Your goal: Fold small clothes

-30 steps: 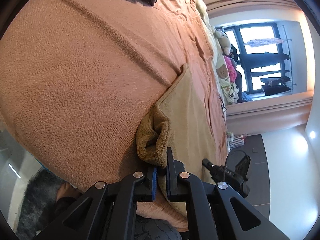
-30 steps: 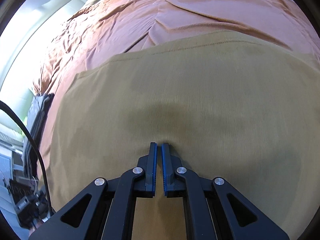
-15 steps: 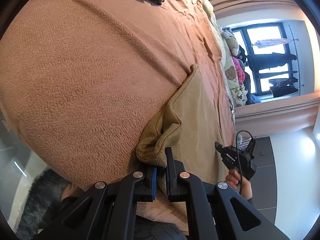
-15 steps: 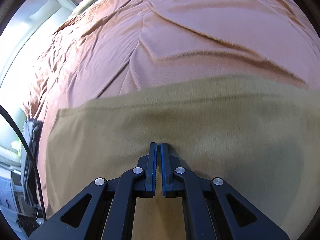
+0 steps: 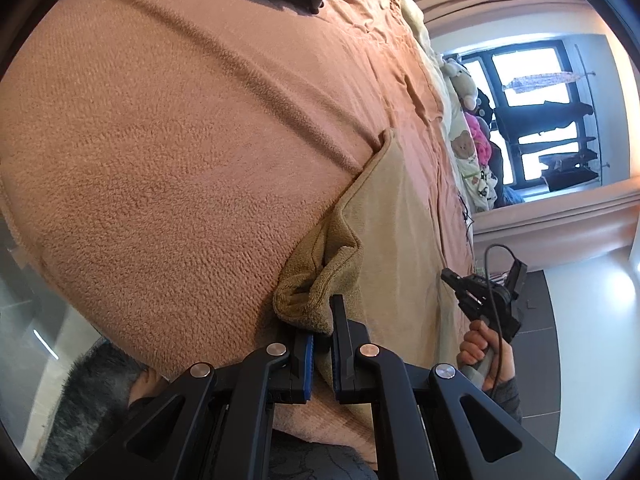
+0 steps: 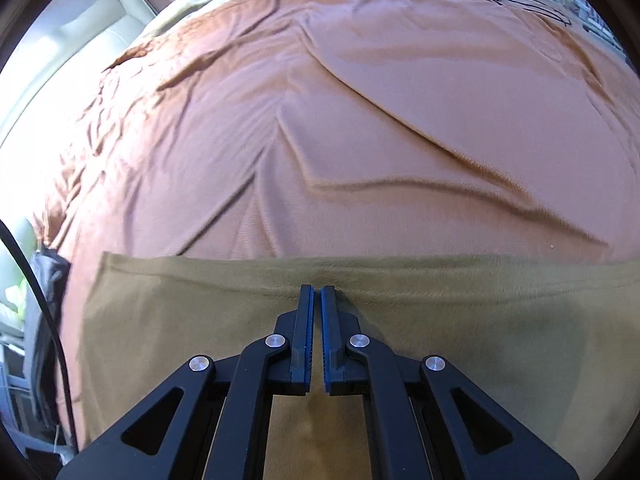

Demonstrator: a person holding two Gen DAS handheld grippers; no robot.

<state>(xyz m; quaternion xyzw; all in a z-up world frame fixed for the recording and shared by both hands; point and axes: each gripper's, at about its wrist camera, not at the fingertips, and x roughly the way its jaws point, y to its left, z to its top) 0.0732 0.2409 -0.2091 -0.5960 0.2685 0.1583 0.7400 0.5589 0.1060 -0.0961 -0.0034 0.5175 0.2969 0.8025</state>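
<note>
Tan cloth (image 5: 396, 216) lies flat on the orange blanket (image 5: 168, 152), long axis running away from the left gripper (image 5: 323, 324), which is clamped on its bunched near corner. Right gripper (image 6: 317, 296) is closed, empty, tips over the cloth's far hem (image 6: 440, 268).

Bright daylight, window (image 5: 548, 116) glare, fisheye edges.

Right gripper (image 6: 317, 292) drawn back toward tan cloth (image 6: 440, 320) edge.
</note>
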